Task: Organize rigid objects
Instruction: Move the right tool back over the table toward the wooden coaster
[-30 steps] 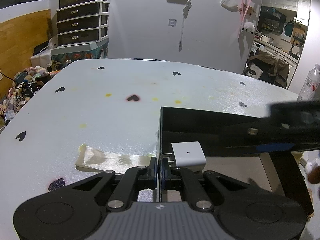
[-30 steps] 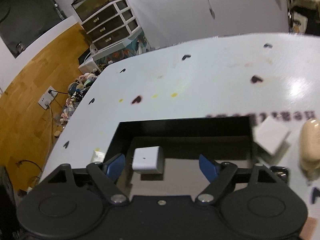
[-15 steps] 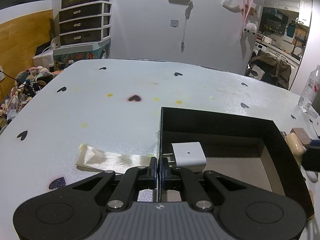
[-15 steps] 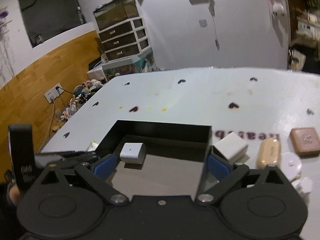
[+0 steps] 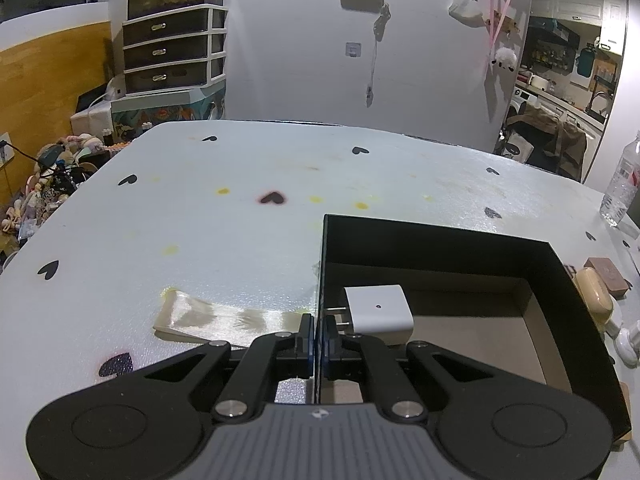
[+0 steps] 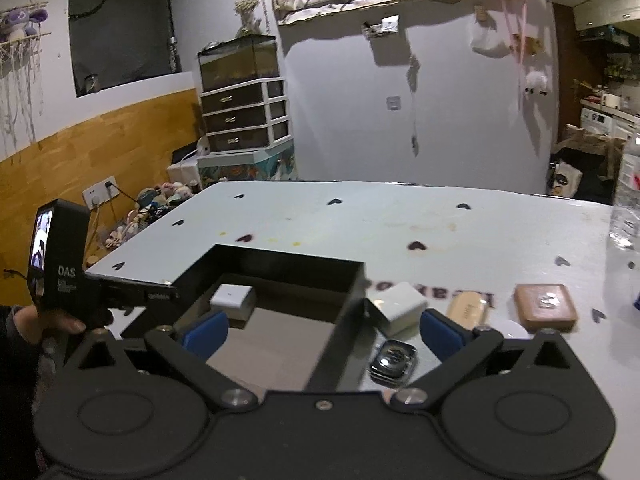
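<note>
A black open box (image 5: 440, 236) sits on the white table, with a white charger (image 5: 378, 308) lying inside near its left wall. My left gripper (image 5: 316, 340) is shut on that left wall's edge. In the right wrist view the box (image 6: 280, 258) and charger (image 6: 232, 298) lie ahead. My right gripper (image 6: 322, 332) hangs above the box's right wall, jaws opening wide and pressing on nothing. Right of the box lie a second white charger (image 6: 402, 306), a tan case (image 6: 468, 308), a brown square block (image 6: 546, 306) and a small metal-framed piece (image 6: 394, 364).
A clear tape strip (image 5: 224, 318) is stuck to the table left of the box. A water bottle (image 5: 622, 184) stands at the far right edge. A hand holds the left gripper's body (image 6: 60, 264) at the left. Drawers and clutter stand beyond the table.
My right gripper has drawn back from over the charger in the box and swung right, its jaws spreading wider; it is gone from the left wrist view. The left gripper has kept still.
</note>
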A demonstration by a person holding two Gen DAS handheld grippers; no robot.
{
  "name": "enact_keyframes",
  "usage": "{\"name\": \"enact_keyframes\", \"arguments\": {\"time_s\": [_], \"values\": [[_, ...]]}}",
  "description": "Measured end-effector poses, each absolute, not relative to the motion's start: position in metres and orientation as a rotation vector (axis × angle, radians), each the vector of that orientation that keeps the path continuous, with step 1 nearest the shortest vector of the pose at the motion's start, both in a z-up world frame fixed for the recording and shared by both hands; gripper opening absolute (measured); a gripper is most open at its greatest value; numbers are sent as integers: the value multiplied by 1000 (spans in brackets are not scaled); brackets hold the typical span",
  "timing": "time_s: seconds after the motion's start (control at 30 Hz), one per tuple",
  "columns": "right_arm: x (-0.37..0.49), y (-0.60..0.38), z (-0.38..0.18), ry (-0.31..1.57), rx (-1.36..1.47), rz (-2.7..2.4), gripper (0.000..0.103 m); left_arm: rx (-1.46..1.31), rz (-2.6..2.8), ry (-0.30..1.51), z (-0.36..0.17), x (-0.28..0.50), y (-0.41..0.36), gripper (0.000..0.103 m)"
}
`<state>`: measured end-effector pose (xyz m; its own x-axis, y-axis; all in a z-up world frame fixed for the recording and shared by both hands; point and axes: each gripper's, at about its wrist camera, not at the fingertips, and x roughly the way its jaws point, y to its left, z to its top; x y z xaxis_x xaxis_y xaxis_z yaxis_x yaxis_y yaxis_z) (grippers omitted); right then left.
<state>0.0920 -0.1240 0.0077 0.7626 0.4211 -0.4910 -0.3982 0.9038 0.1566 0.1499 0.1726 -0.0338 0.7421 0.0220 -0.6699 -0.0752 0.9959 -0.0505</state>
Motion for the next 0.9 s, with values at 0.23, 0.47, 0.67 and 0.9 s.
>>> {"name": "enact_keyframes", "arguments": {"time_s": [0.23, 0.47, 0.67, 0.9], "values": [[77, -156, -4, 532, 25, 366, 103, -71, 54, 730, -34, 149, 172, 4], [63, -183, -19, 519, -18, 290, 103, -70, 54, 730, -34, 150, 171, 4], [53, -200, -33, 488, -27, 252, 103, -65, 53, 730, -33, 150, 171, 4], [44, -196, -53, 431, -39, 280, 103, -64, 54, 729, -32, 149, 171, 4]]}}
